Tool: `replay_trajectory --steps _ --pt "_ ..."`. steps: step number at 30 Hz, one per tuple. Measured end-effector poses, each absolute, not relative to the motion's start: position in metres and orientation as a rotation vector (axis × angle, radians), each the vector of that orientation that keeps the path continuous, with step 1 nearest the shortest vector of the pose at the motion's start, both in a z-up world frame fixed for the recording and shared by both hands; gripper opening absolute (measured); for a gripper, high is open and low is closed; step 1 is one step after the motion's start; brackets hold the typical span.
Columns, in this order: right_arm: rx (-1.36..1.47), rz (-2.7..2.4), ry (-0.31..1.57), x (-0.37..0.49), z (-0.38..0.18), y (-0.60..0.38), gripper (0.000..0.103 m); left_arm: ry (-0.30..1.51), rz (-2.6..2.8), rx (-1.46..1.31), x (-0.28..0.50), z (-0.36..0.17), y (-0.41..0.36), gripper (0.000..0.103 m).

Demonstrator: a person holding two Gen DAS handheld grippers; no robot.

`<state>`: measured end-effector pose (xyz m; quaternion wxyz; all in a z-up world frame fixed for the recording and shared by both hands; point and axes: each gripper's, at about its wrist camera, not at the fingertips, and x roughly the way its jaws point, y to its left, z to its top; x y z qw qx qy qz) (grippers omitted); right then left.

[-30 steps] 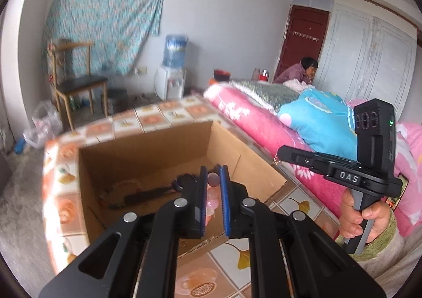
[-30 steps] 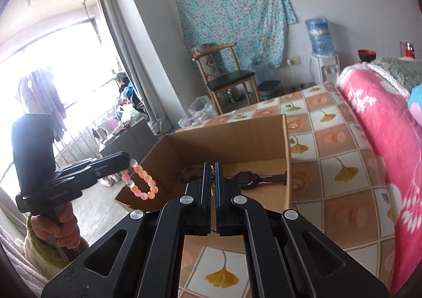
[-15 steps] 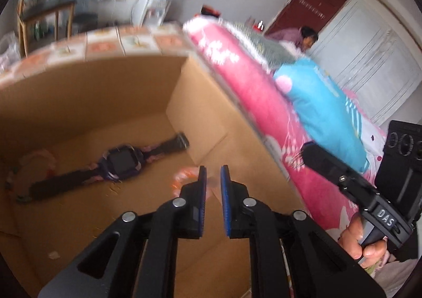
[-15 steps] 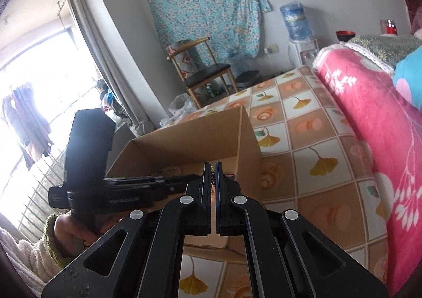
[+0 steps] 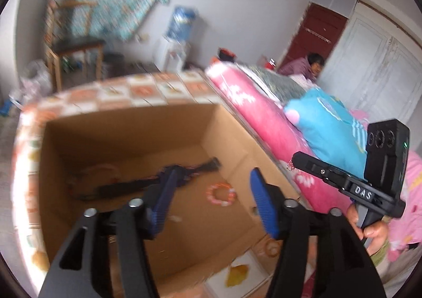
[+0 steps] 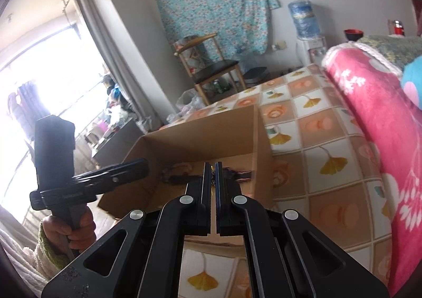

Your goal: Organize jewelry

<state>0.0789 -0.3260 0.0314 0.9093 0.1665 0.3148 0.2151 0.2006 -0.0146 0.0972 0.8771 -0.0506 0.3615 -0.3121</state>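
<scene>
with its jaws just opening, left tool (image 5: 211, 184) above bead bracelet (image 5: 221, 194) in box (image 5: 126, 126)

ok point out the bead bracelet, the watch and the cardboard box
bead bracelet (image 5: 221, 194): left wrist view, on its beaded ring
watch (image 5: 182, 175): left wrist view, on its blurred face
cardboard box (image 5: 126, 126): left wrist view, on its far inner wall

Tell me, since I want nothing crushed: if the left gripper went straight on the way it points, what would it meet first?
Probably the bare floor of the cardboard box, near the pink beaded bracelet lying there. The left gripper has just been opening, nothing between its pads. Blur leaves depth uncertain.
</scene>
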Motion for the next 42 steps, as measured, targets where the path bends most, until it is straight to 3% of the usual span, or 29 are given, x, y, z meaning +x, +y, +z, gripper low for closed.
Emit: replay_trajectory --steps 4,8,10,18,21,23,27,32,42 --pt "0.309 0.477 0.736 0.096 0.025 -0.302 0.002 0.715 -0.568 -0.094 0.176 0.102 0.015 0.069" --pt "0.304 0.489 0.830 0.116 0.015 -0.285 0.011 0.730 -0.518 -0.109 0.158 0.092 0.034 0.075" --pt "0.295 0.464 0.838 0.118 0.015 -0.283 0.020 0.744 -0.496 -0.109 0.151 0.085 0.039 0.076" --pt "0.322 0.424 0.794 0.098 0.028 -0.290 0.027 0.753 -0.440 -0.068 0.129 0.069 0.045 0.078" --pt "0.332 0.403 0.778 0.086 0.031 -0.293 0.036 0.733 -0.433 -0.035 0.123 0.072 0.040 0.081" --pt "0.327 0.378 0.773 0.076 0.032 -0.293 0.050 0.707 -0.435 -0.026 0.117 0.074 0.039 0.086" --pt "0.271 0.304 0.756 0.056 0.036 -0.289 0.064 0.666 -0.452 -0.035 0.109 0.082 0.038 0.097" --pt "0.236 0.230 0.719 0.031 0.039 -0.286 0.082 0.664 -0.436 0.007 0.103 0.085 0.034 0.097" --pt "0.093 0.132 0.694 0.002 0.038 -0.274 0.094 0.642 -0.232 0.143 0.084 0.086 0.023 0.097"
